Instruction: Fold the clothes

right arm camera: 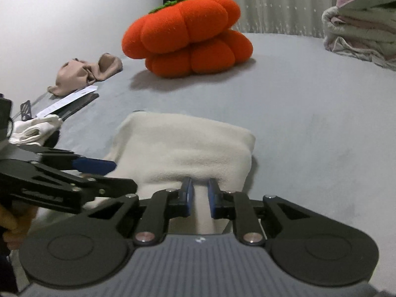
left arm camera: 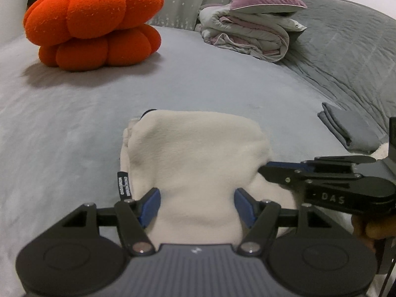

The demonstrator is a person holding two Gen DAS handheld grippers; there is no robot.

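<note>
Folding is well along on the cream fleece garment (left arm camera: 198,153); it lies as a thick, part-folded bundle on the grey bed (left arm camera: 74,123), near edge toward the person, far edge doubled over.

Left tongs (left arm camera: 196,204): wide, blue pads standing either side of the near strip of fleece. Cloth sits between them, but the pads do not look pressed in, so no real hold that I can see.

Right tongs (right arm camera: 200,196): narrow, with a thin ridge of fleece between the pads at the near right edge. Whether the pads truly pinch it I cannot tell; a sliver of gap shows on each side.

Risks from here:
- Thin pinch on the right. Fleece is plush and slippery; a lift may let the ridge slide out, and the fold drops crooked.
- Only the top layer caught. Pulling then peels one layer off the stack and undoes the fold beneath.
- Uneven hold. With the left wide and the right narrow, any lift drags one corner and skews the bundle.
- The two tongs sit close together at the near edge; a sideways move could knock one against the other.

Orange pumpkin cushion (left arm camera: 94,24) and folded grey cloth (left arm camera: 351,128) are well apart, no trouble.
</note>
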